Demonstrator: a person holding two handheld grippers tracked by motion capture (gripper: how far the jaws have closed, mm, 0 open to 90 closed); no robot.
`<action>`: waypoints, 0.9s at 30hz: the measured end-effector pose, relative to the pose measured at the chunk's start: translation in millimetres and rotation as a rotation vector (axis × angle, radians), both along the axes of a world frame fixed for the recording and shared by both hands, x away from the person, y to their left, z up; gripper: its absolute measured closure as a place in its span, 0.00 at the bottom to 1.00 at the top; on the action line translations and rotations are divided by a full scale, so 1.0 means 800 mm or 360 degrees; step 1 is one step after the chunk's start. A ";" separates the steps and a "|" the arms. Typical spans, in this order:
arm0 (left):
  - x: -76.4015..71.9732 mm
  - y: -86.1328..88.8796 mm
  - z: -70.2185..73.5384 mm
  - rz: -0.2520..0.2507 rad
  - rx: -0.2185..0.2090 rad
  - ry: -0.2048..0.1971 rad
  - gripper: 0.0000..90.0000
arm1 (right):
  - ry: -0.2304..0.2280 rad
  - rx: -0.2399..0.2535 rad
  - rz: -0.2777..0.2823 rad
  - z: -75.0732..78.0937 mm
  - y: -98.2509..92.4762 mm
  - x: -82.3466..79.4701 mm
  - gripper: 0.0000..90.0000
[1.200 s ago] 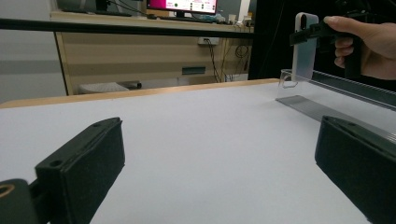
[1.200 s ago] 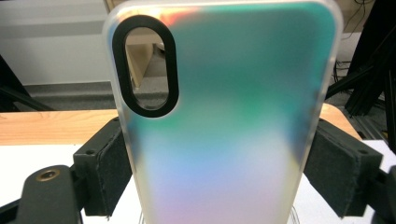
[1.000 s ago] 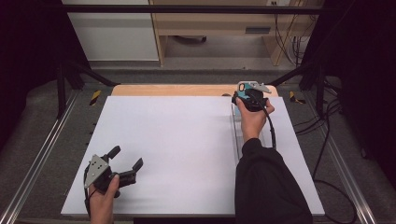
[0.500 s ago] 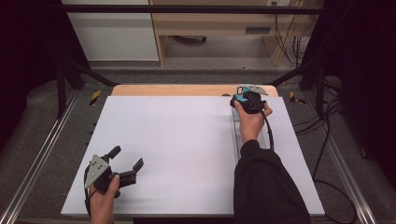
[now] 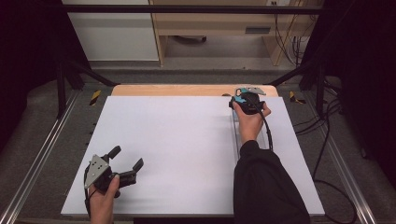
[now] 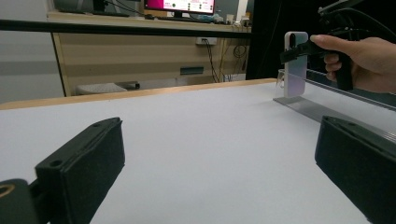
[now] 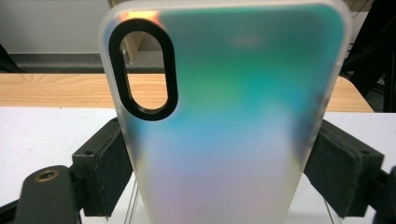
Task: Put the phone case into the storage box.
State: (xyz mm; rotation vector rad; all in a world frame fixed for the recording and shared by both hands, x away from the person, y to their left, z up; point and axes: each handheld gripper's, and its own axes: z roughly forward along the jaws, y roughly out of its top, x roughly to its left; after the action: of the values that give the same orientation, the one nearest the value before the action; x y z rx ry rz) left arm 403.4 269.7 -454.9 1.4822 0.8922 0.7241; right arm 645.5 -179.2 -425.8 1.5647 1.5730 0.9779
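Note:
A frosted, iridescent phone case [image 7: 224,93] with a black oval camera cut-out stands upright between the jaws of my right gripper [image 7: 219,158], whose pads press on its two long sides. From above, the right gripper [image 5: 243,97] is at the far right of the white table top [image 5: 187,140]. In the left gripper view the case [image 6: 295,65] hangs at the far end of a long clear rail [image 6: 303,105]. My left gripper [image 5: 126,157] rests at the near left, jaws wide apart with nothing between them [image 6: 219,163].
The clear rail [image 5: 236,135] runs from near to far along the table's right part, beside the right forearm [image 5: 261,182]. A wooden strip [image 5: 168,90] borders the far edge. Metal frame rails [image 5: 42,154] and cables [image 5: 322,154] flank the table.
The right hand with the case has shifted only slightly at the far right. The left gripper has kept still.

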 end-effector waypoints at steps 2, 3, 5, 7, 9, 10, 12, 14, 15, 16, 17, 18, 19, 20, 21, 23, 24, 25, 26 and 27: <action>0.000 0.000 0.000 0.0001 -0.0006 -0.0002 0.01 | 0.0008 0.0003 -0.0004 -0.001 0.000 0.000 0.19; 0.000 0.000 0.000 0.0002 -0.0012 -0.0003 0.01 | 0.0013 0.0007 -0.0005 -0.001 0.000 0.000 0.19; 0.000 0.000 0.000 0.0001 -0.0008 -0.0003 0.01 | 0.0019 0.0009 0.0003 -0.001 0.000 0.001 0.19; 0.000 0.000 0.000 -0.0001 -0.0009 -0.0002 0.01 | 0.0029 0.0009 0.0016 -0.002 0.000 0.001 0.18; 0.000 0.000 0.000 -0.0005 0.0002 -0.0002 0.01 | 0.0042 0.0011 0.0028 -0.002 0.000 0.002 0.18; 0.000 0.000 0.000 -0.0006 0.0002 0.0000 0.01 | 0.0049 0.0013 0.0035 -0.003 0.000 0.002 0.18; 0.000 0.000 0.000 -0.0008 0.0002 0.0000 0.01 | 0.0061 0.0003 0.0048 -0.004 -0.001 0.003 0.18; 0.000 0.000 0.000 -0.0004 -0.0001 0.0004 0.01 | 0.0055 -0.0003 0.0060 -0.004 -0.001 0.003 0.18; 0.000 0.000 0.000 -0.0002 -0.0009 0.0003 0.01 | 0.0052 -0.0002 0.0064 -0.004 -0.002 0.003 0.18; 0.000 0.000 0.000 -0.0001 -0.0010 0.0002 0.01 | 0.0049 0.0005 0.0075 -0.004 -0.002 0.003 0.17; 0.000 0.000 0.000 -0.0002 -0.0009 0.0003 0.01 | 0.0049 0.0017 0.0084 -0.004 -0.003 0.003 0.17; 0.000 0.000 0.000 -0.0003 -0.0003 0.0005 0.01 | 0.0047 0.0030 0.0089 -0.004 -0.005 0.003 0.17; 0.000 0.000 0.000 -0.0005 -0.0002 0.0005 0.01 | 0.0041 0.0041 0.0090 -0.003 -0.006 0.003 0.16; 0.000 -0.001 0.000 -0.0006 -0.0006 0.0004 0.01 | 0.0033 0.0045 0.0091 -0.003 -0.007 0.003 0.16; 0.000 -0.001 0.000 -0.0008 -0.0005 0.0003 0.01 | 0.0024 0.0044 0.0086 -0.002 -0.007 0.003 0.16; 0.000 -0.002 0.000 -0.0007 -0.0009 0.0003 0.01 | 0.0009 0.0043 0.0085 0.000 -0.007 0.002 0.16; 0.000 -0.002 0.000 -0.0007 -0.0009 0.0003 0.01 | -0.0001 0.0045 0.0087 0.001 -0.007 0.002 0.17; 0.000 -0.002 0.000 -0.0008 -0.0008 0.0002 0.01 | -0.0009 0.0044 0.0087 0.001 -0.007 0.002 0.17; 0.000 -0.001 0.000 -0.0007 -0.0007 0.0002 0.01 | -0.0010 0.0050 0.0089 0.002 -0.008 0.002 0.17; 0.000 -0.002 0.000 -0.0007 -0.0007 0.0003 0.01 | -0.0010 0.0048 0.0089 0.002 -0.008 0.002 0.18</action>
State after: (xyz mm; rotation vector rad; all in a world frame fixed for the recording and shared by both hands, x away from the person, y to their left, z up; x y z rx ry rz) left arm 403.6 268.5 -455.0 1.4805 0.8913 0.7174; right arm 647.4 -185.4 -424.4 1.5435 1.6125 1.0404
